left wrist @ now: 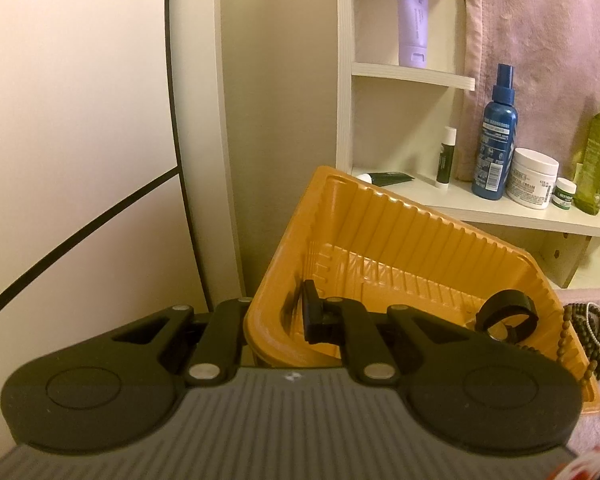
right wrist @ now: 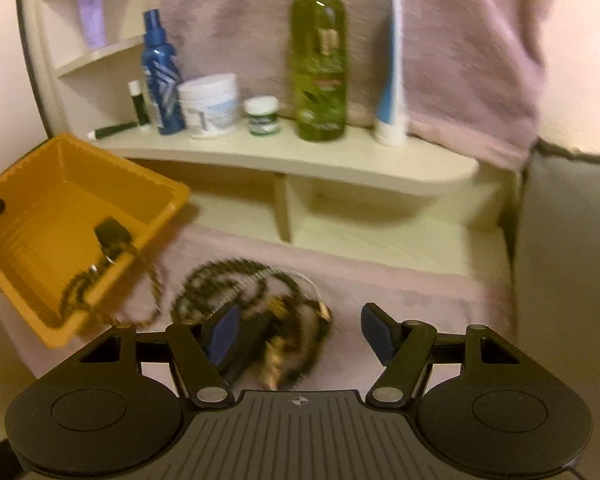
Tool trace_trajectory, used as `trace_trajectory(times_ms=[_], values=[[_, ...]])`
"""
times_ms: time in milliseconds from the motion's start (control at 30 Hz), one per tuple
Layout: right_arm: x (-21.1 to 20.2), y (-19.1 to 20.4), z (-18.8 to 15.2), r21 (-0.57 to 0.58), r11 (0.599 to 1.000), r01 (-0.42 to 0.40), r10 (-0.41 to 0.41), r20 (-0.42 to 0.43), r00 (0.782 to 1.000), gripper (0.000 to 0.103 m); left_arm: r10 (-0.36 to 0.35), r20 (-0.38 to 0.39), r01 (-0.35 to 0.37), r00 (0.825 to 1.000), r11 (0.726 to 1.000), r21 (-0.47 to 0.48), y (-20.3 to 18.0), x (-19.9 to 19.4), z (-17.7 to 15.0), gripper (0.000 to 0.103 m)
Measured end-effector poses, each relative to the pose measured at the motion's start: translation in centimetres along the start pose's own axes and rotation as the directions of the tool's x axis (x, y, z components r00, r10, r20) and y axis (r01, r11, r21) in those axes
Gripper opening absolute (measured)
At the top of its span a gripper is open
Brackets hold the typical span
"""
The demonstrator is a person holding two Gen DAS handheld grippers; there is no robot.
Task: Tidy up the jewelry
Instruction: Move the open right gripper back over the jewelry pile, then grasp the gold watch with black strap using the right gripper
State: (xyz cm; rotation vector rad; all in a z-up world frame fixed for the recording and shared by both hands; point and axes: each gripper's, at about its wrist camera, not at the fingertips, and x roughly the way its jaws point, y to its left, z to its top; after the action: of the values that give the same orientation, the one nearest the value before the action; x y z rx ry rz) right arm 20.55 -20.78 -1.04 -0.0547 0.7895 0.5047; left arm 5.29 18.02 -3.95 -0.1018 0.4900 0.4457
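A pale pink towel (right wrist: 440, 280) covers the surface and hangs behind the cream shelf unit (right wrist: 284, 160); it gives the jewelry a soft bed. The shelf's toiletries, among them a green bottle (right wrist: 319, 60) and a blue spray bottle (left wrist: 496, 136), stand well back and look to play no part in the sorting.

The orange tray (left wrist: 380, 232) is the collecting bin. It is tilted, its far wall raised and its open side turned toward the heap, which I judge makes dropping pieces in easier. The left gripper (left wrist: 300, 316) holds it that way: its jaws are closed on the tray's near rim, 1 pad inside the wall and 1 outside.

The tangled heap of beaded necklaces (right wrist: 256, 300) lies on the towel just beside the tray, so each transfer is short. 1 beaded strand (right wrist: 100, 296) already hangs over the tray's lip, half in and half out. A black ring-shaped band (left wrist: 508, 312) sits inside, against the tray's right wall.

The right gripper (right wrist: 300, 336) hovers over the heap with jaws wide apart and nothing between the pads, apparently lined up for the next pick; the view is motion-blurred, so I cannot tell which strand it is aimed at
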Motion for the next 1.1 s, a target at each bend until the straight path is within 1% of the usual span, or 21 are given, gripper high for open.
trace_trajectory(times_ms=[100, 133, 167, 233, 267, 433, 533, 767, 800, 933, 1100], values=[[-0.3, -0.9, -0.8, 0.007, 1.0, -0.008, 0.008, -0.017, 1.0, 0.068, 0.0, 0.001, 0.0, 1.0, 1.0, 0.001, 0.0, 0.0, 0.0, 0.01], [-0.3, -1.0, -1.0, 0.005, 1.0, -0.014, 0.014, -0.019, 1.0, 0.065, 0.0, 0.001, 0.0, 1.0, 1.0, 0.001, 0.0, -0.1, 0.0, 0.01], [-0.3, -1.0, -1.2, 0.001, 1.0, -0.02, 0.02, -0.022, 1.0, 0.062, -0.001, 0.001, 0.001, 1.0, 1.0, 0.001, 0.0, 0.0, 0.0, 0.01], [-0.1, -0.7, -1.6, -0.011, 0.999, -0.045, 0.044, -0.036, 0.998, 0.052, 0.001, 0.0, -0.001, 1.0, 1.0, 0.001, 0.0, 0.0, 0.0, 0.01], [0.2, -0.4, -1.8, -0.02, 0.998, -0.057, 0.056, -0.046, 0.997, 0.05, 0.0, -0.001, 0.0, 1.0, 1.0, 0.001, 0.0, 0.0, 0.0, 0.01], [1.5, 0.9, -2.2, -0.063, 0.995, -0.083, 0.079, -0.069, 0.995, 0.03, 0.0, -0.002, 0.0, 1.0, 1.0, 0.004, 0.1, -0.1, 0.1, 0.01], [2.5, 1.0, -2.3, -0.062, 0.995, -0.082, 0.077, -0.086, 0.993, 0.025, -0.001, -0.003, 0.001, 1.0, 1.0, 0.003, 0.1, -0.1, 0.1, 0.01], [3.8, 0.8, -2.4, -0.042, 0.996, -0.082, 0.078, -0.088, 0.993, 0.018, 0.0, -0.005, 0.001, 1.0, 1.0, 0.002, 0.2, 0.0, 0.1, 0.01], [4.0, 0.9, -2.4, -0.041, 0.996, -0.083, 0.079, -0.09, 0.993, 0.015, 0.0, -0.005, 0.0, 1.0, 1.0, 0.001, 0.2, 0.0, 0.1, 0.01], [4.1, 1.1, -2.2, -0.032, 0.995, -0.094, 0.091, -0.084, 0.992, 0.009, -0.001, -0.005, 0.001, 1.0, 1.0, 0.001, 0.2, 0.0, 0.1, 0.01], [3.2, 1.2, -1.4, -0.025, 0.996, -0.082, 0.081, -0.039, 0.996, 0.009, -0.001, -0.005, 0.001, 1.0, 1.0, 0.001, 0.2, 0.0, 0.1, 0.01]])
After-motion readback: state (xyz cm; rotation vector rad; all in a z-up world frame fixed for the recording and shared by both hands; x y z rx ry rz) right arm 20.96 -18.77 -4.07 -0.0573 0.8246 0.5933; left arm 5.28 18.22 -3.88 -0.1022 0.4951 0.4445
